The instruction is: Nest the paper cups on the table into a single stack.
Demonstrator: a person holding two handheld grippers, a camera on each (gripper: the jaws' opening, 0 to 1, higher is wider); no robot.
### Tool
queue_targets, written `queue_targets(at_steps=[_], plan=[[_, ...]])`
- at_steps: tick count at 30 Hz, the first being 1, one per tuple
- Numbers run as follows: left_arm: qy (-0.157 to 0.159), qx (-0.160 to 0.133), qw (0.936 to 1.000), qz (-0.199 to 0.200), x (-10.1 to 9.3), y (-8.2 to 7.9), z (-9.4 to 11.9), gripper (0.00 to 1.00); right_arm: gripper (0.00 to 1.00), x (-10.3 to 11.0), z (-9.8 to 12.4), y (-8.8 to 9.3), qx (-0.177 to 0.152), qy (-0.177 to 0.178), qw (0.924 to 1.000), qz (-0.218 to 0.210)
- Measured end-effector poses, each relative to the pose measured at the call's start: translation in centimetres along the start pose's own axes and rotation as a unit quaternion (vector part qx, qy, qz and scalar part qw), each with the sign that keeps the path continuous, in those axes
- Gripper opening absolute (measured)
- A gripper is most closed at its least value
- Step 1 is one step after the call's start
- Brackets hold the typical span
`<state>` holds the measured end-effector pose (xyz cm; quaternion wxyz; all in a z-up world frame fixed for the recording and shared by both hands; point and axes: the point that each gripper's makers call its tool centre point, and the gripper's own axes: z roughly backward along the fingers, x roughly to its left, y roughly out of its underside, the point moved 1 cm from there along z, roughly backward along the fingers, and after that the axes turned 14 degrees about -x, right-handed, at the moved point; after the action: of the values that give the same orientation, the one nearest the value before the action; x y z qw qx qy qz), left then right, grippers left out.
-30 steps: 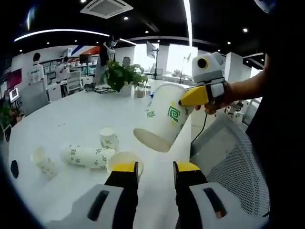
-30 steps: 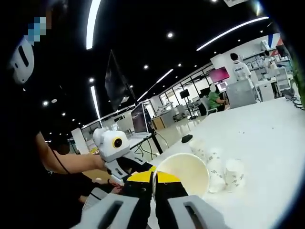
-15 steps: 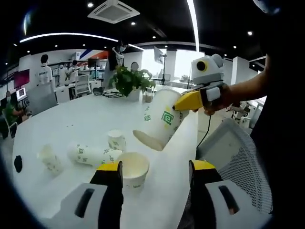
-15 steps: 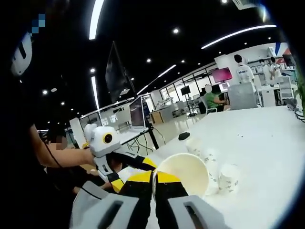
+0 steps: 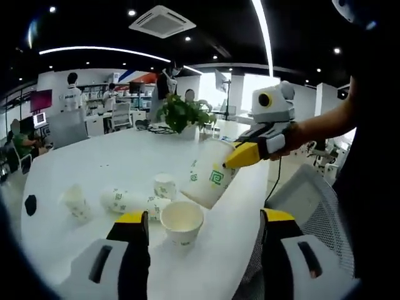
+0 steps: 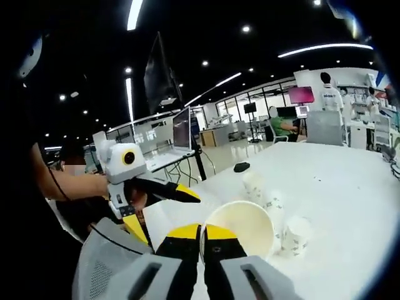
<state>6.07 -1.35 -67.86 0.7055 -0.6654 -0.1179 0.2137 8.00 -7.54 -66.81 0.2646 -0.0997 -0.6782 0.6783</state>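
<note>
Cups first, from the left gripper view: one upright cup (image 5: 181,222) stands mouth-up on the white surface (image 5: 112,162), right between the left tongs (image 5: 203,228), whose jaws are spread wide and gripping nothing. Up and to the right, the right tongs (image 5: 240,156) carry a held cup (image 5: 209,181) tilted on a slant, its lower end just above and beside the upright one. Three more cups sit further back: a lying cup (image 5: 128,201), a small standing cup (image 5: 165,185), and a far cup (image 5: 76,201). Over to the right gripper view: the right tongs (image 6: 201,234) are pinched tight on the held cup's (image 6: 240,228) rim, open mouth facing the camera. I'd judge that lining up the slanted cup's axis with the upright one is the key.
</note>
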Motion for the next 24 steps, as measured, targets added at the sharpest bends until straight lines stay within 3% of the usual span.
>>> queue_targets(at_steps=[13,24], plan=[[-0.024,-0.006,0.9997,-0.004,0.8,0.2,0.6,0.87,0.0,-1.3,-1.4,2.0,0.049,0.005,0.9981,0.038],[-0.027,0.008,0.9994,-0.018,0.8,0.7,0.9,0.88,0.0,-1.4,-2.9,3.9,0.095,-0.013,0.9933,0.064]])
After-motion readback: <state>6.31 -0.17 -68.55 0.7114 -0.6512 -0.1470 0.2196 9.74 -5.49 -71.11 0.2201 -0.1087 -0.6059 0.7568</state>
